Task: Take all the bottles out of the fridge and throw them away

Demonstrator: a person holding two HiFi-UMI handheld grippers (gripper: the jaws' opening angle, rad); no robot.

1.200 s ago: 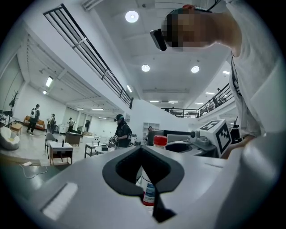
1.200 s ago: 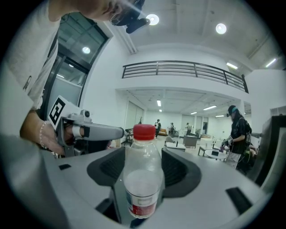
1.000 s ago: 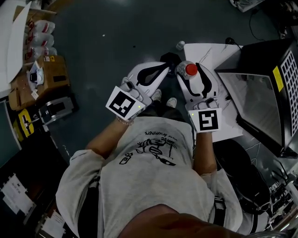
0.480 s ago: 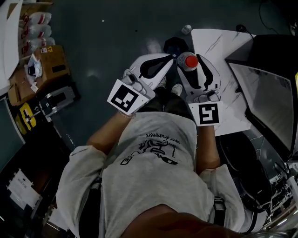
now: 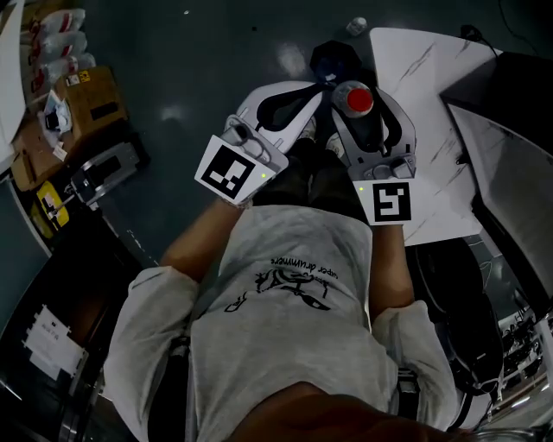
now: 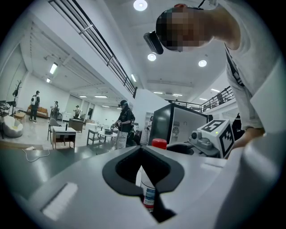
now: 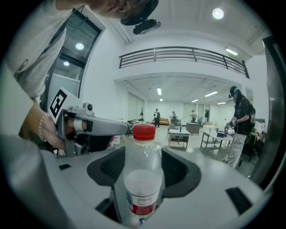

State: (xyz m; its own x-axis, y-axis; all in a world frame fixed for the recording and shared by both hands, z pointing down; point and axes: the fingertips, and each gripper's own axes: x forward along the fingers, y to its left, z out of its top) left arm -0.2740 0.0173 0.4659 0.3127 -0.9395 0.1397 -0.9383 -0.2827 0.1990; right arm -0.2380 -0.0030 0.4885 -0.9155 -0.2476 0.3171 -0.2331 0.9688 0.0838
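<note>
A clear plastic bottle (image 7: 142, 179) with a red cap (image 5: 356, 100) and a red-and-white label stands upright between the jaws of my right gripper (image 5: 363, 93), which is shut on it. In the right gripper view the bottle fills the middle of the jaws (image 7: 143, 161). My left gripper (image 5: 316, 95) is just left of it, jaws closed tip to tip and holding nothing. In the left gripper view the same bottle (image 6: 149, 183) shows through the hollow between the shut jaws (image 6: 142, 147). The black fridge (image 5: 518, 147) is at the right edge.
A white marble-patterned tabletop (image 5: 423, 78) lies right of the grippers. A small bottle (image 5: 356, 26) and a dark object (image 5: 335, 59) are on the floor ahead. A cardboard box (image 5: 86, 104) and packed bottles (image 5: 52, 39) sit at the far left. People stand far off in the hall (image 6: 124, 127).
The fridge and white tabletop have slid toward the right edge of the head view. Both grippers sit a little higher in the frame, the bottle still held in the right one.
</note>
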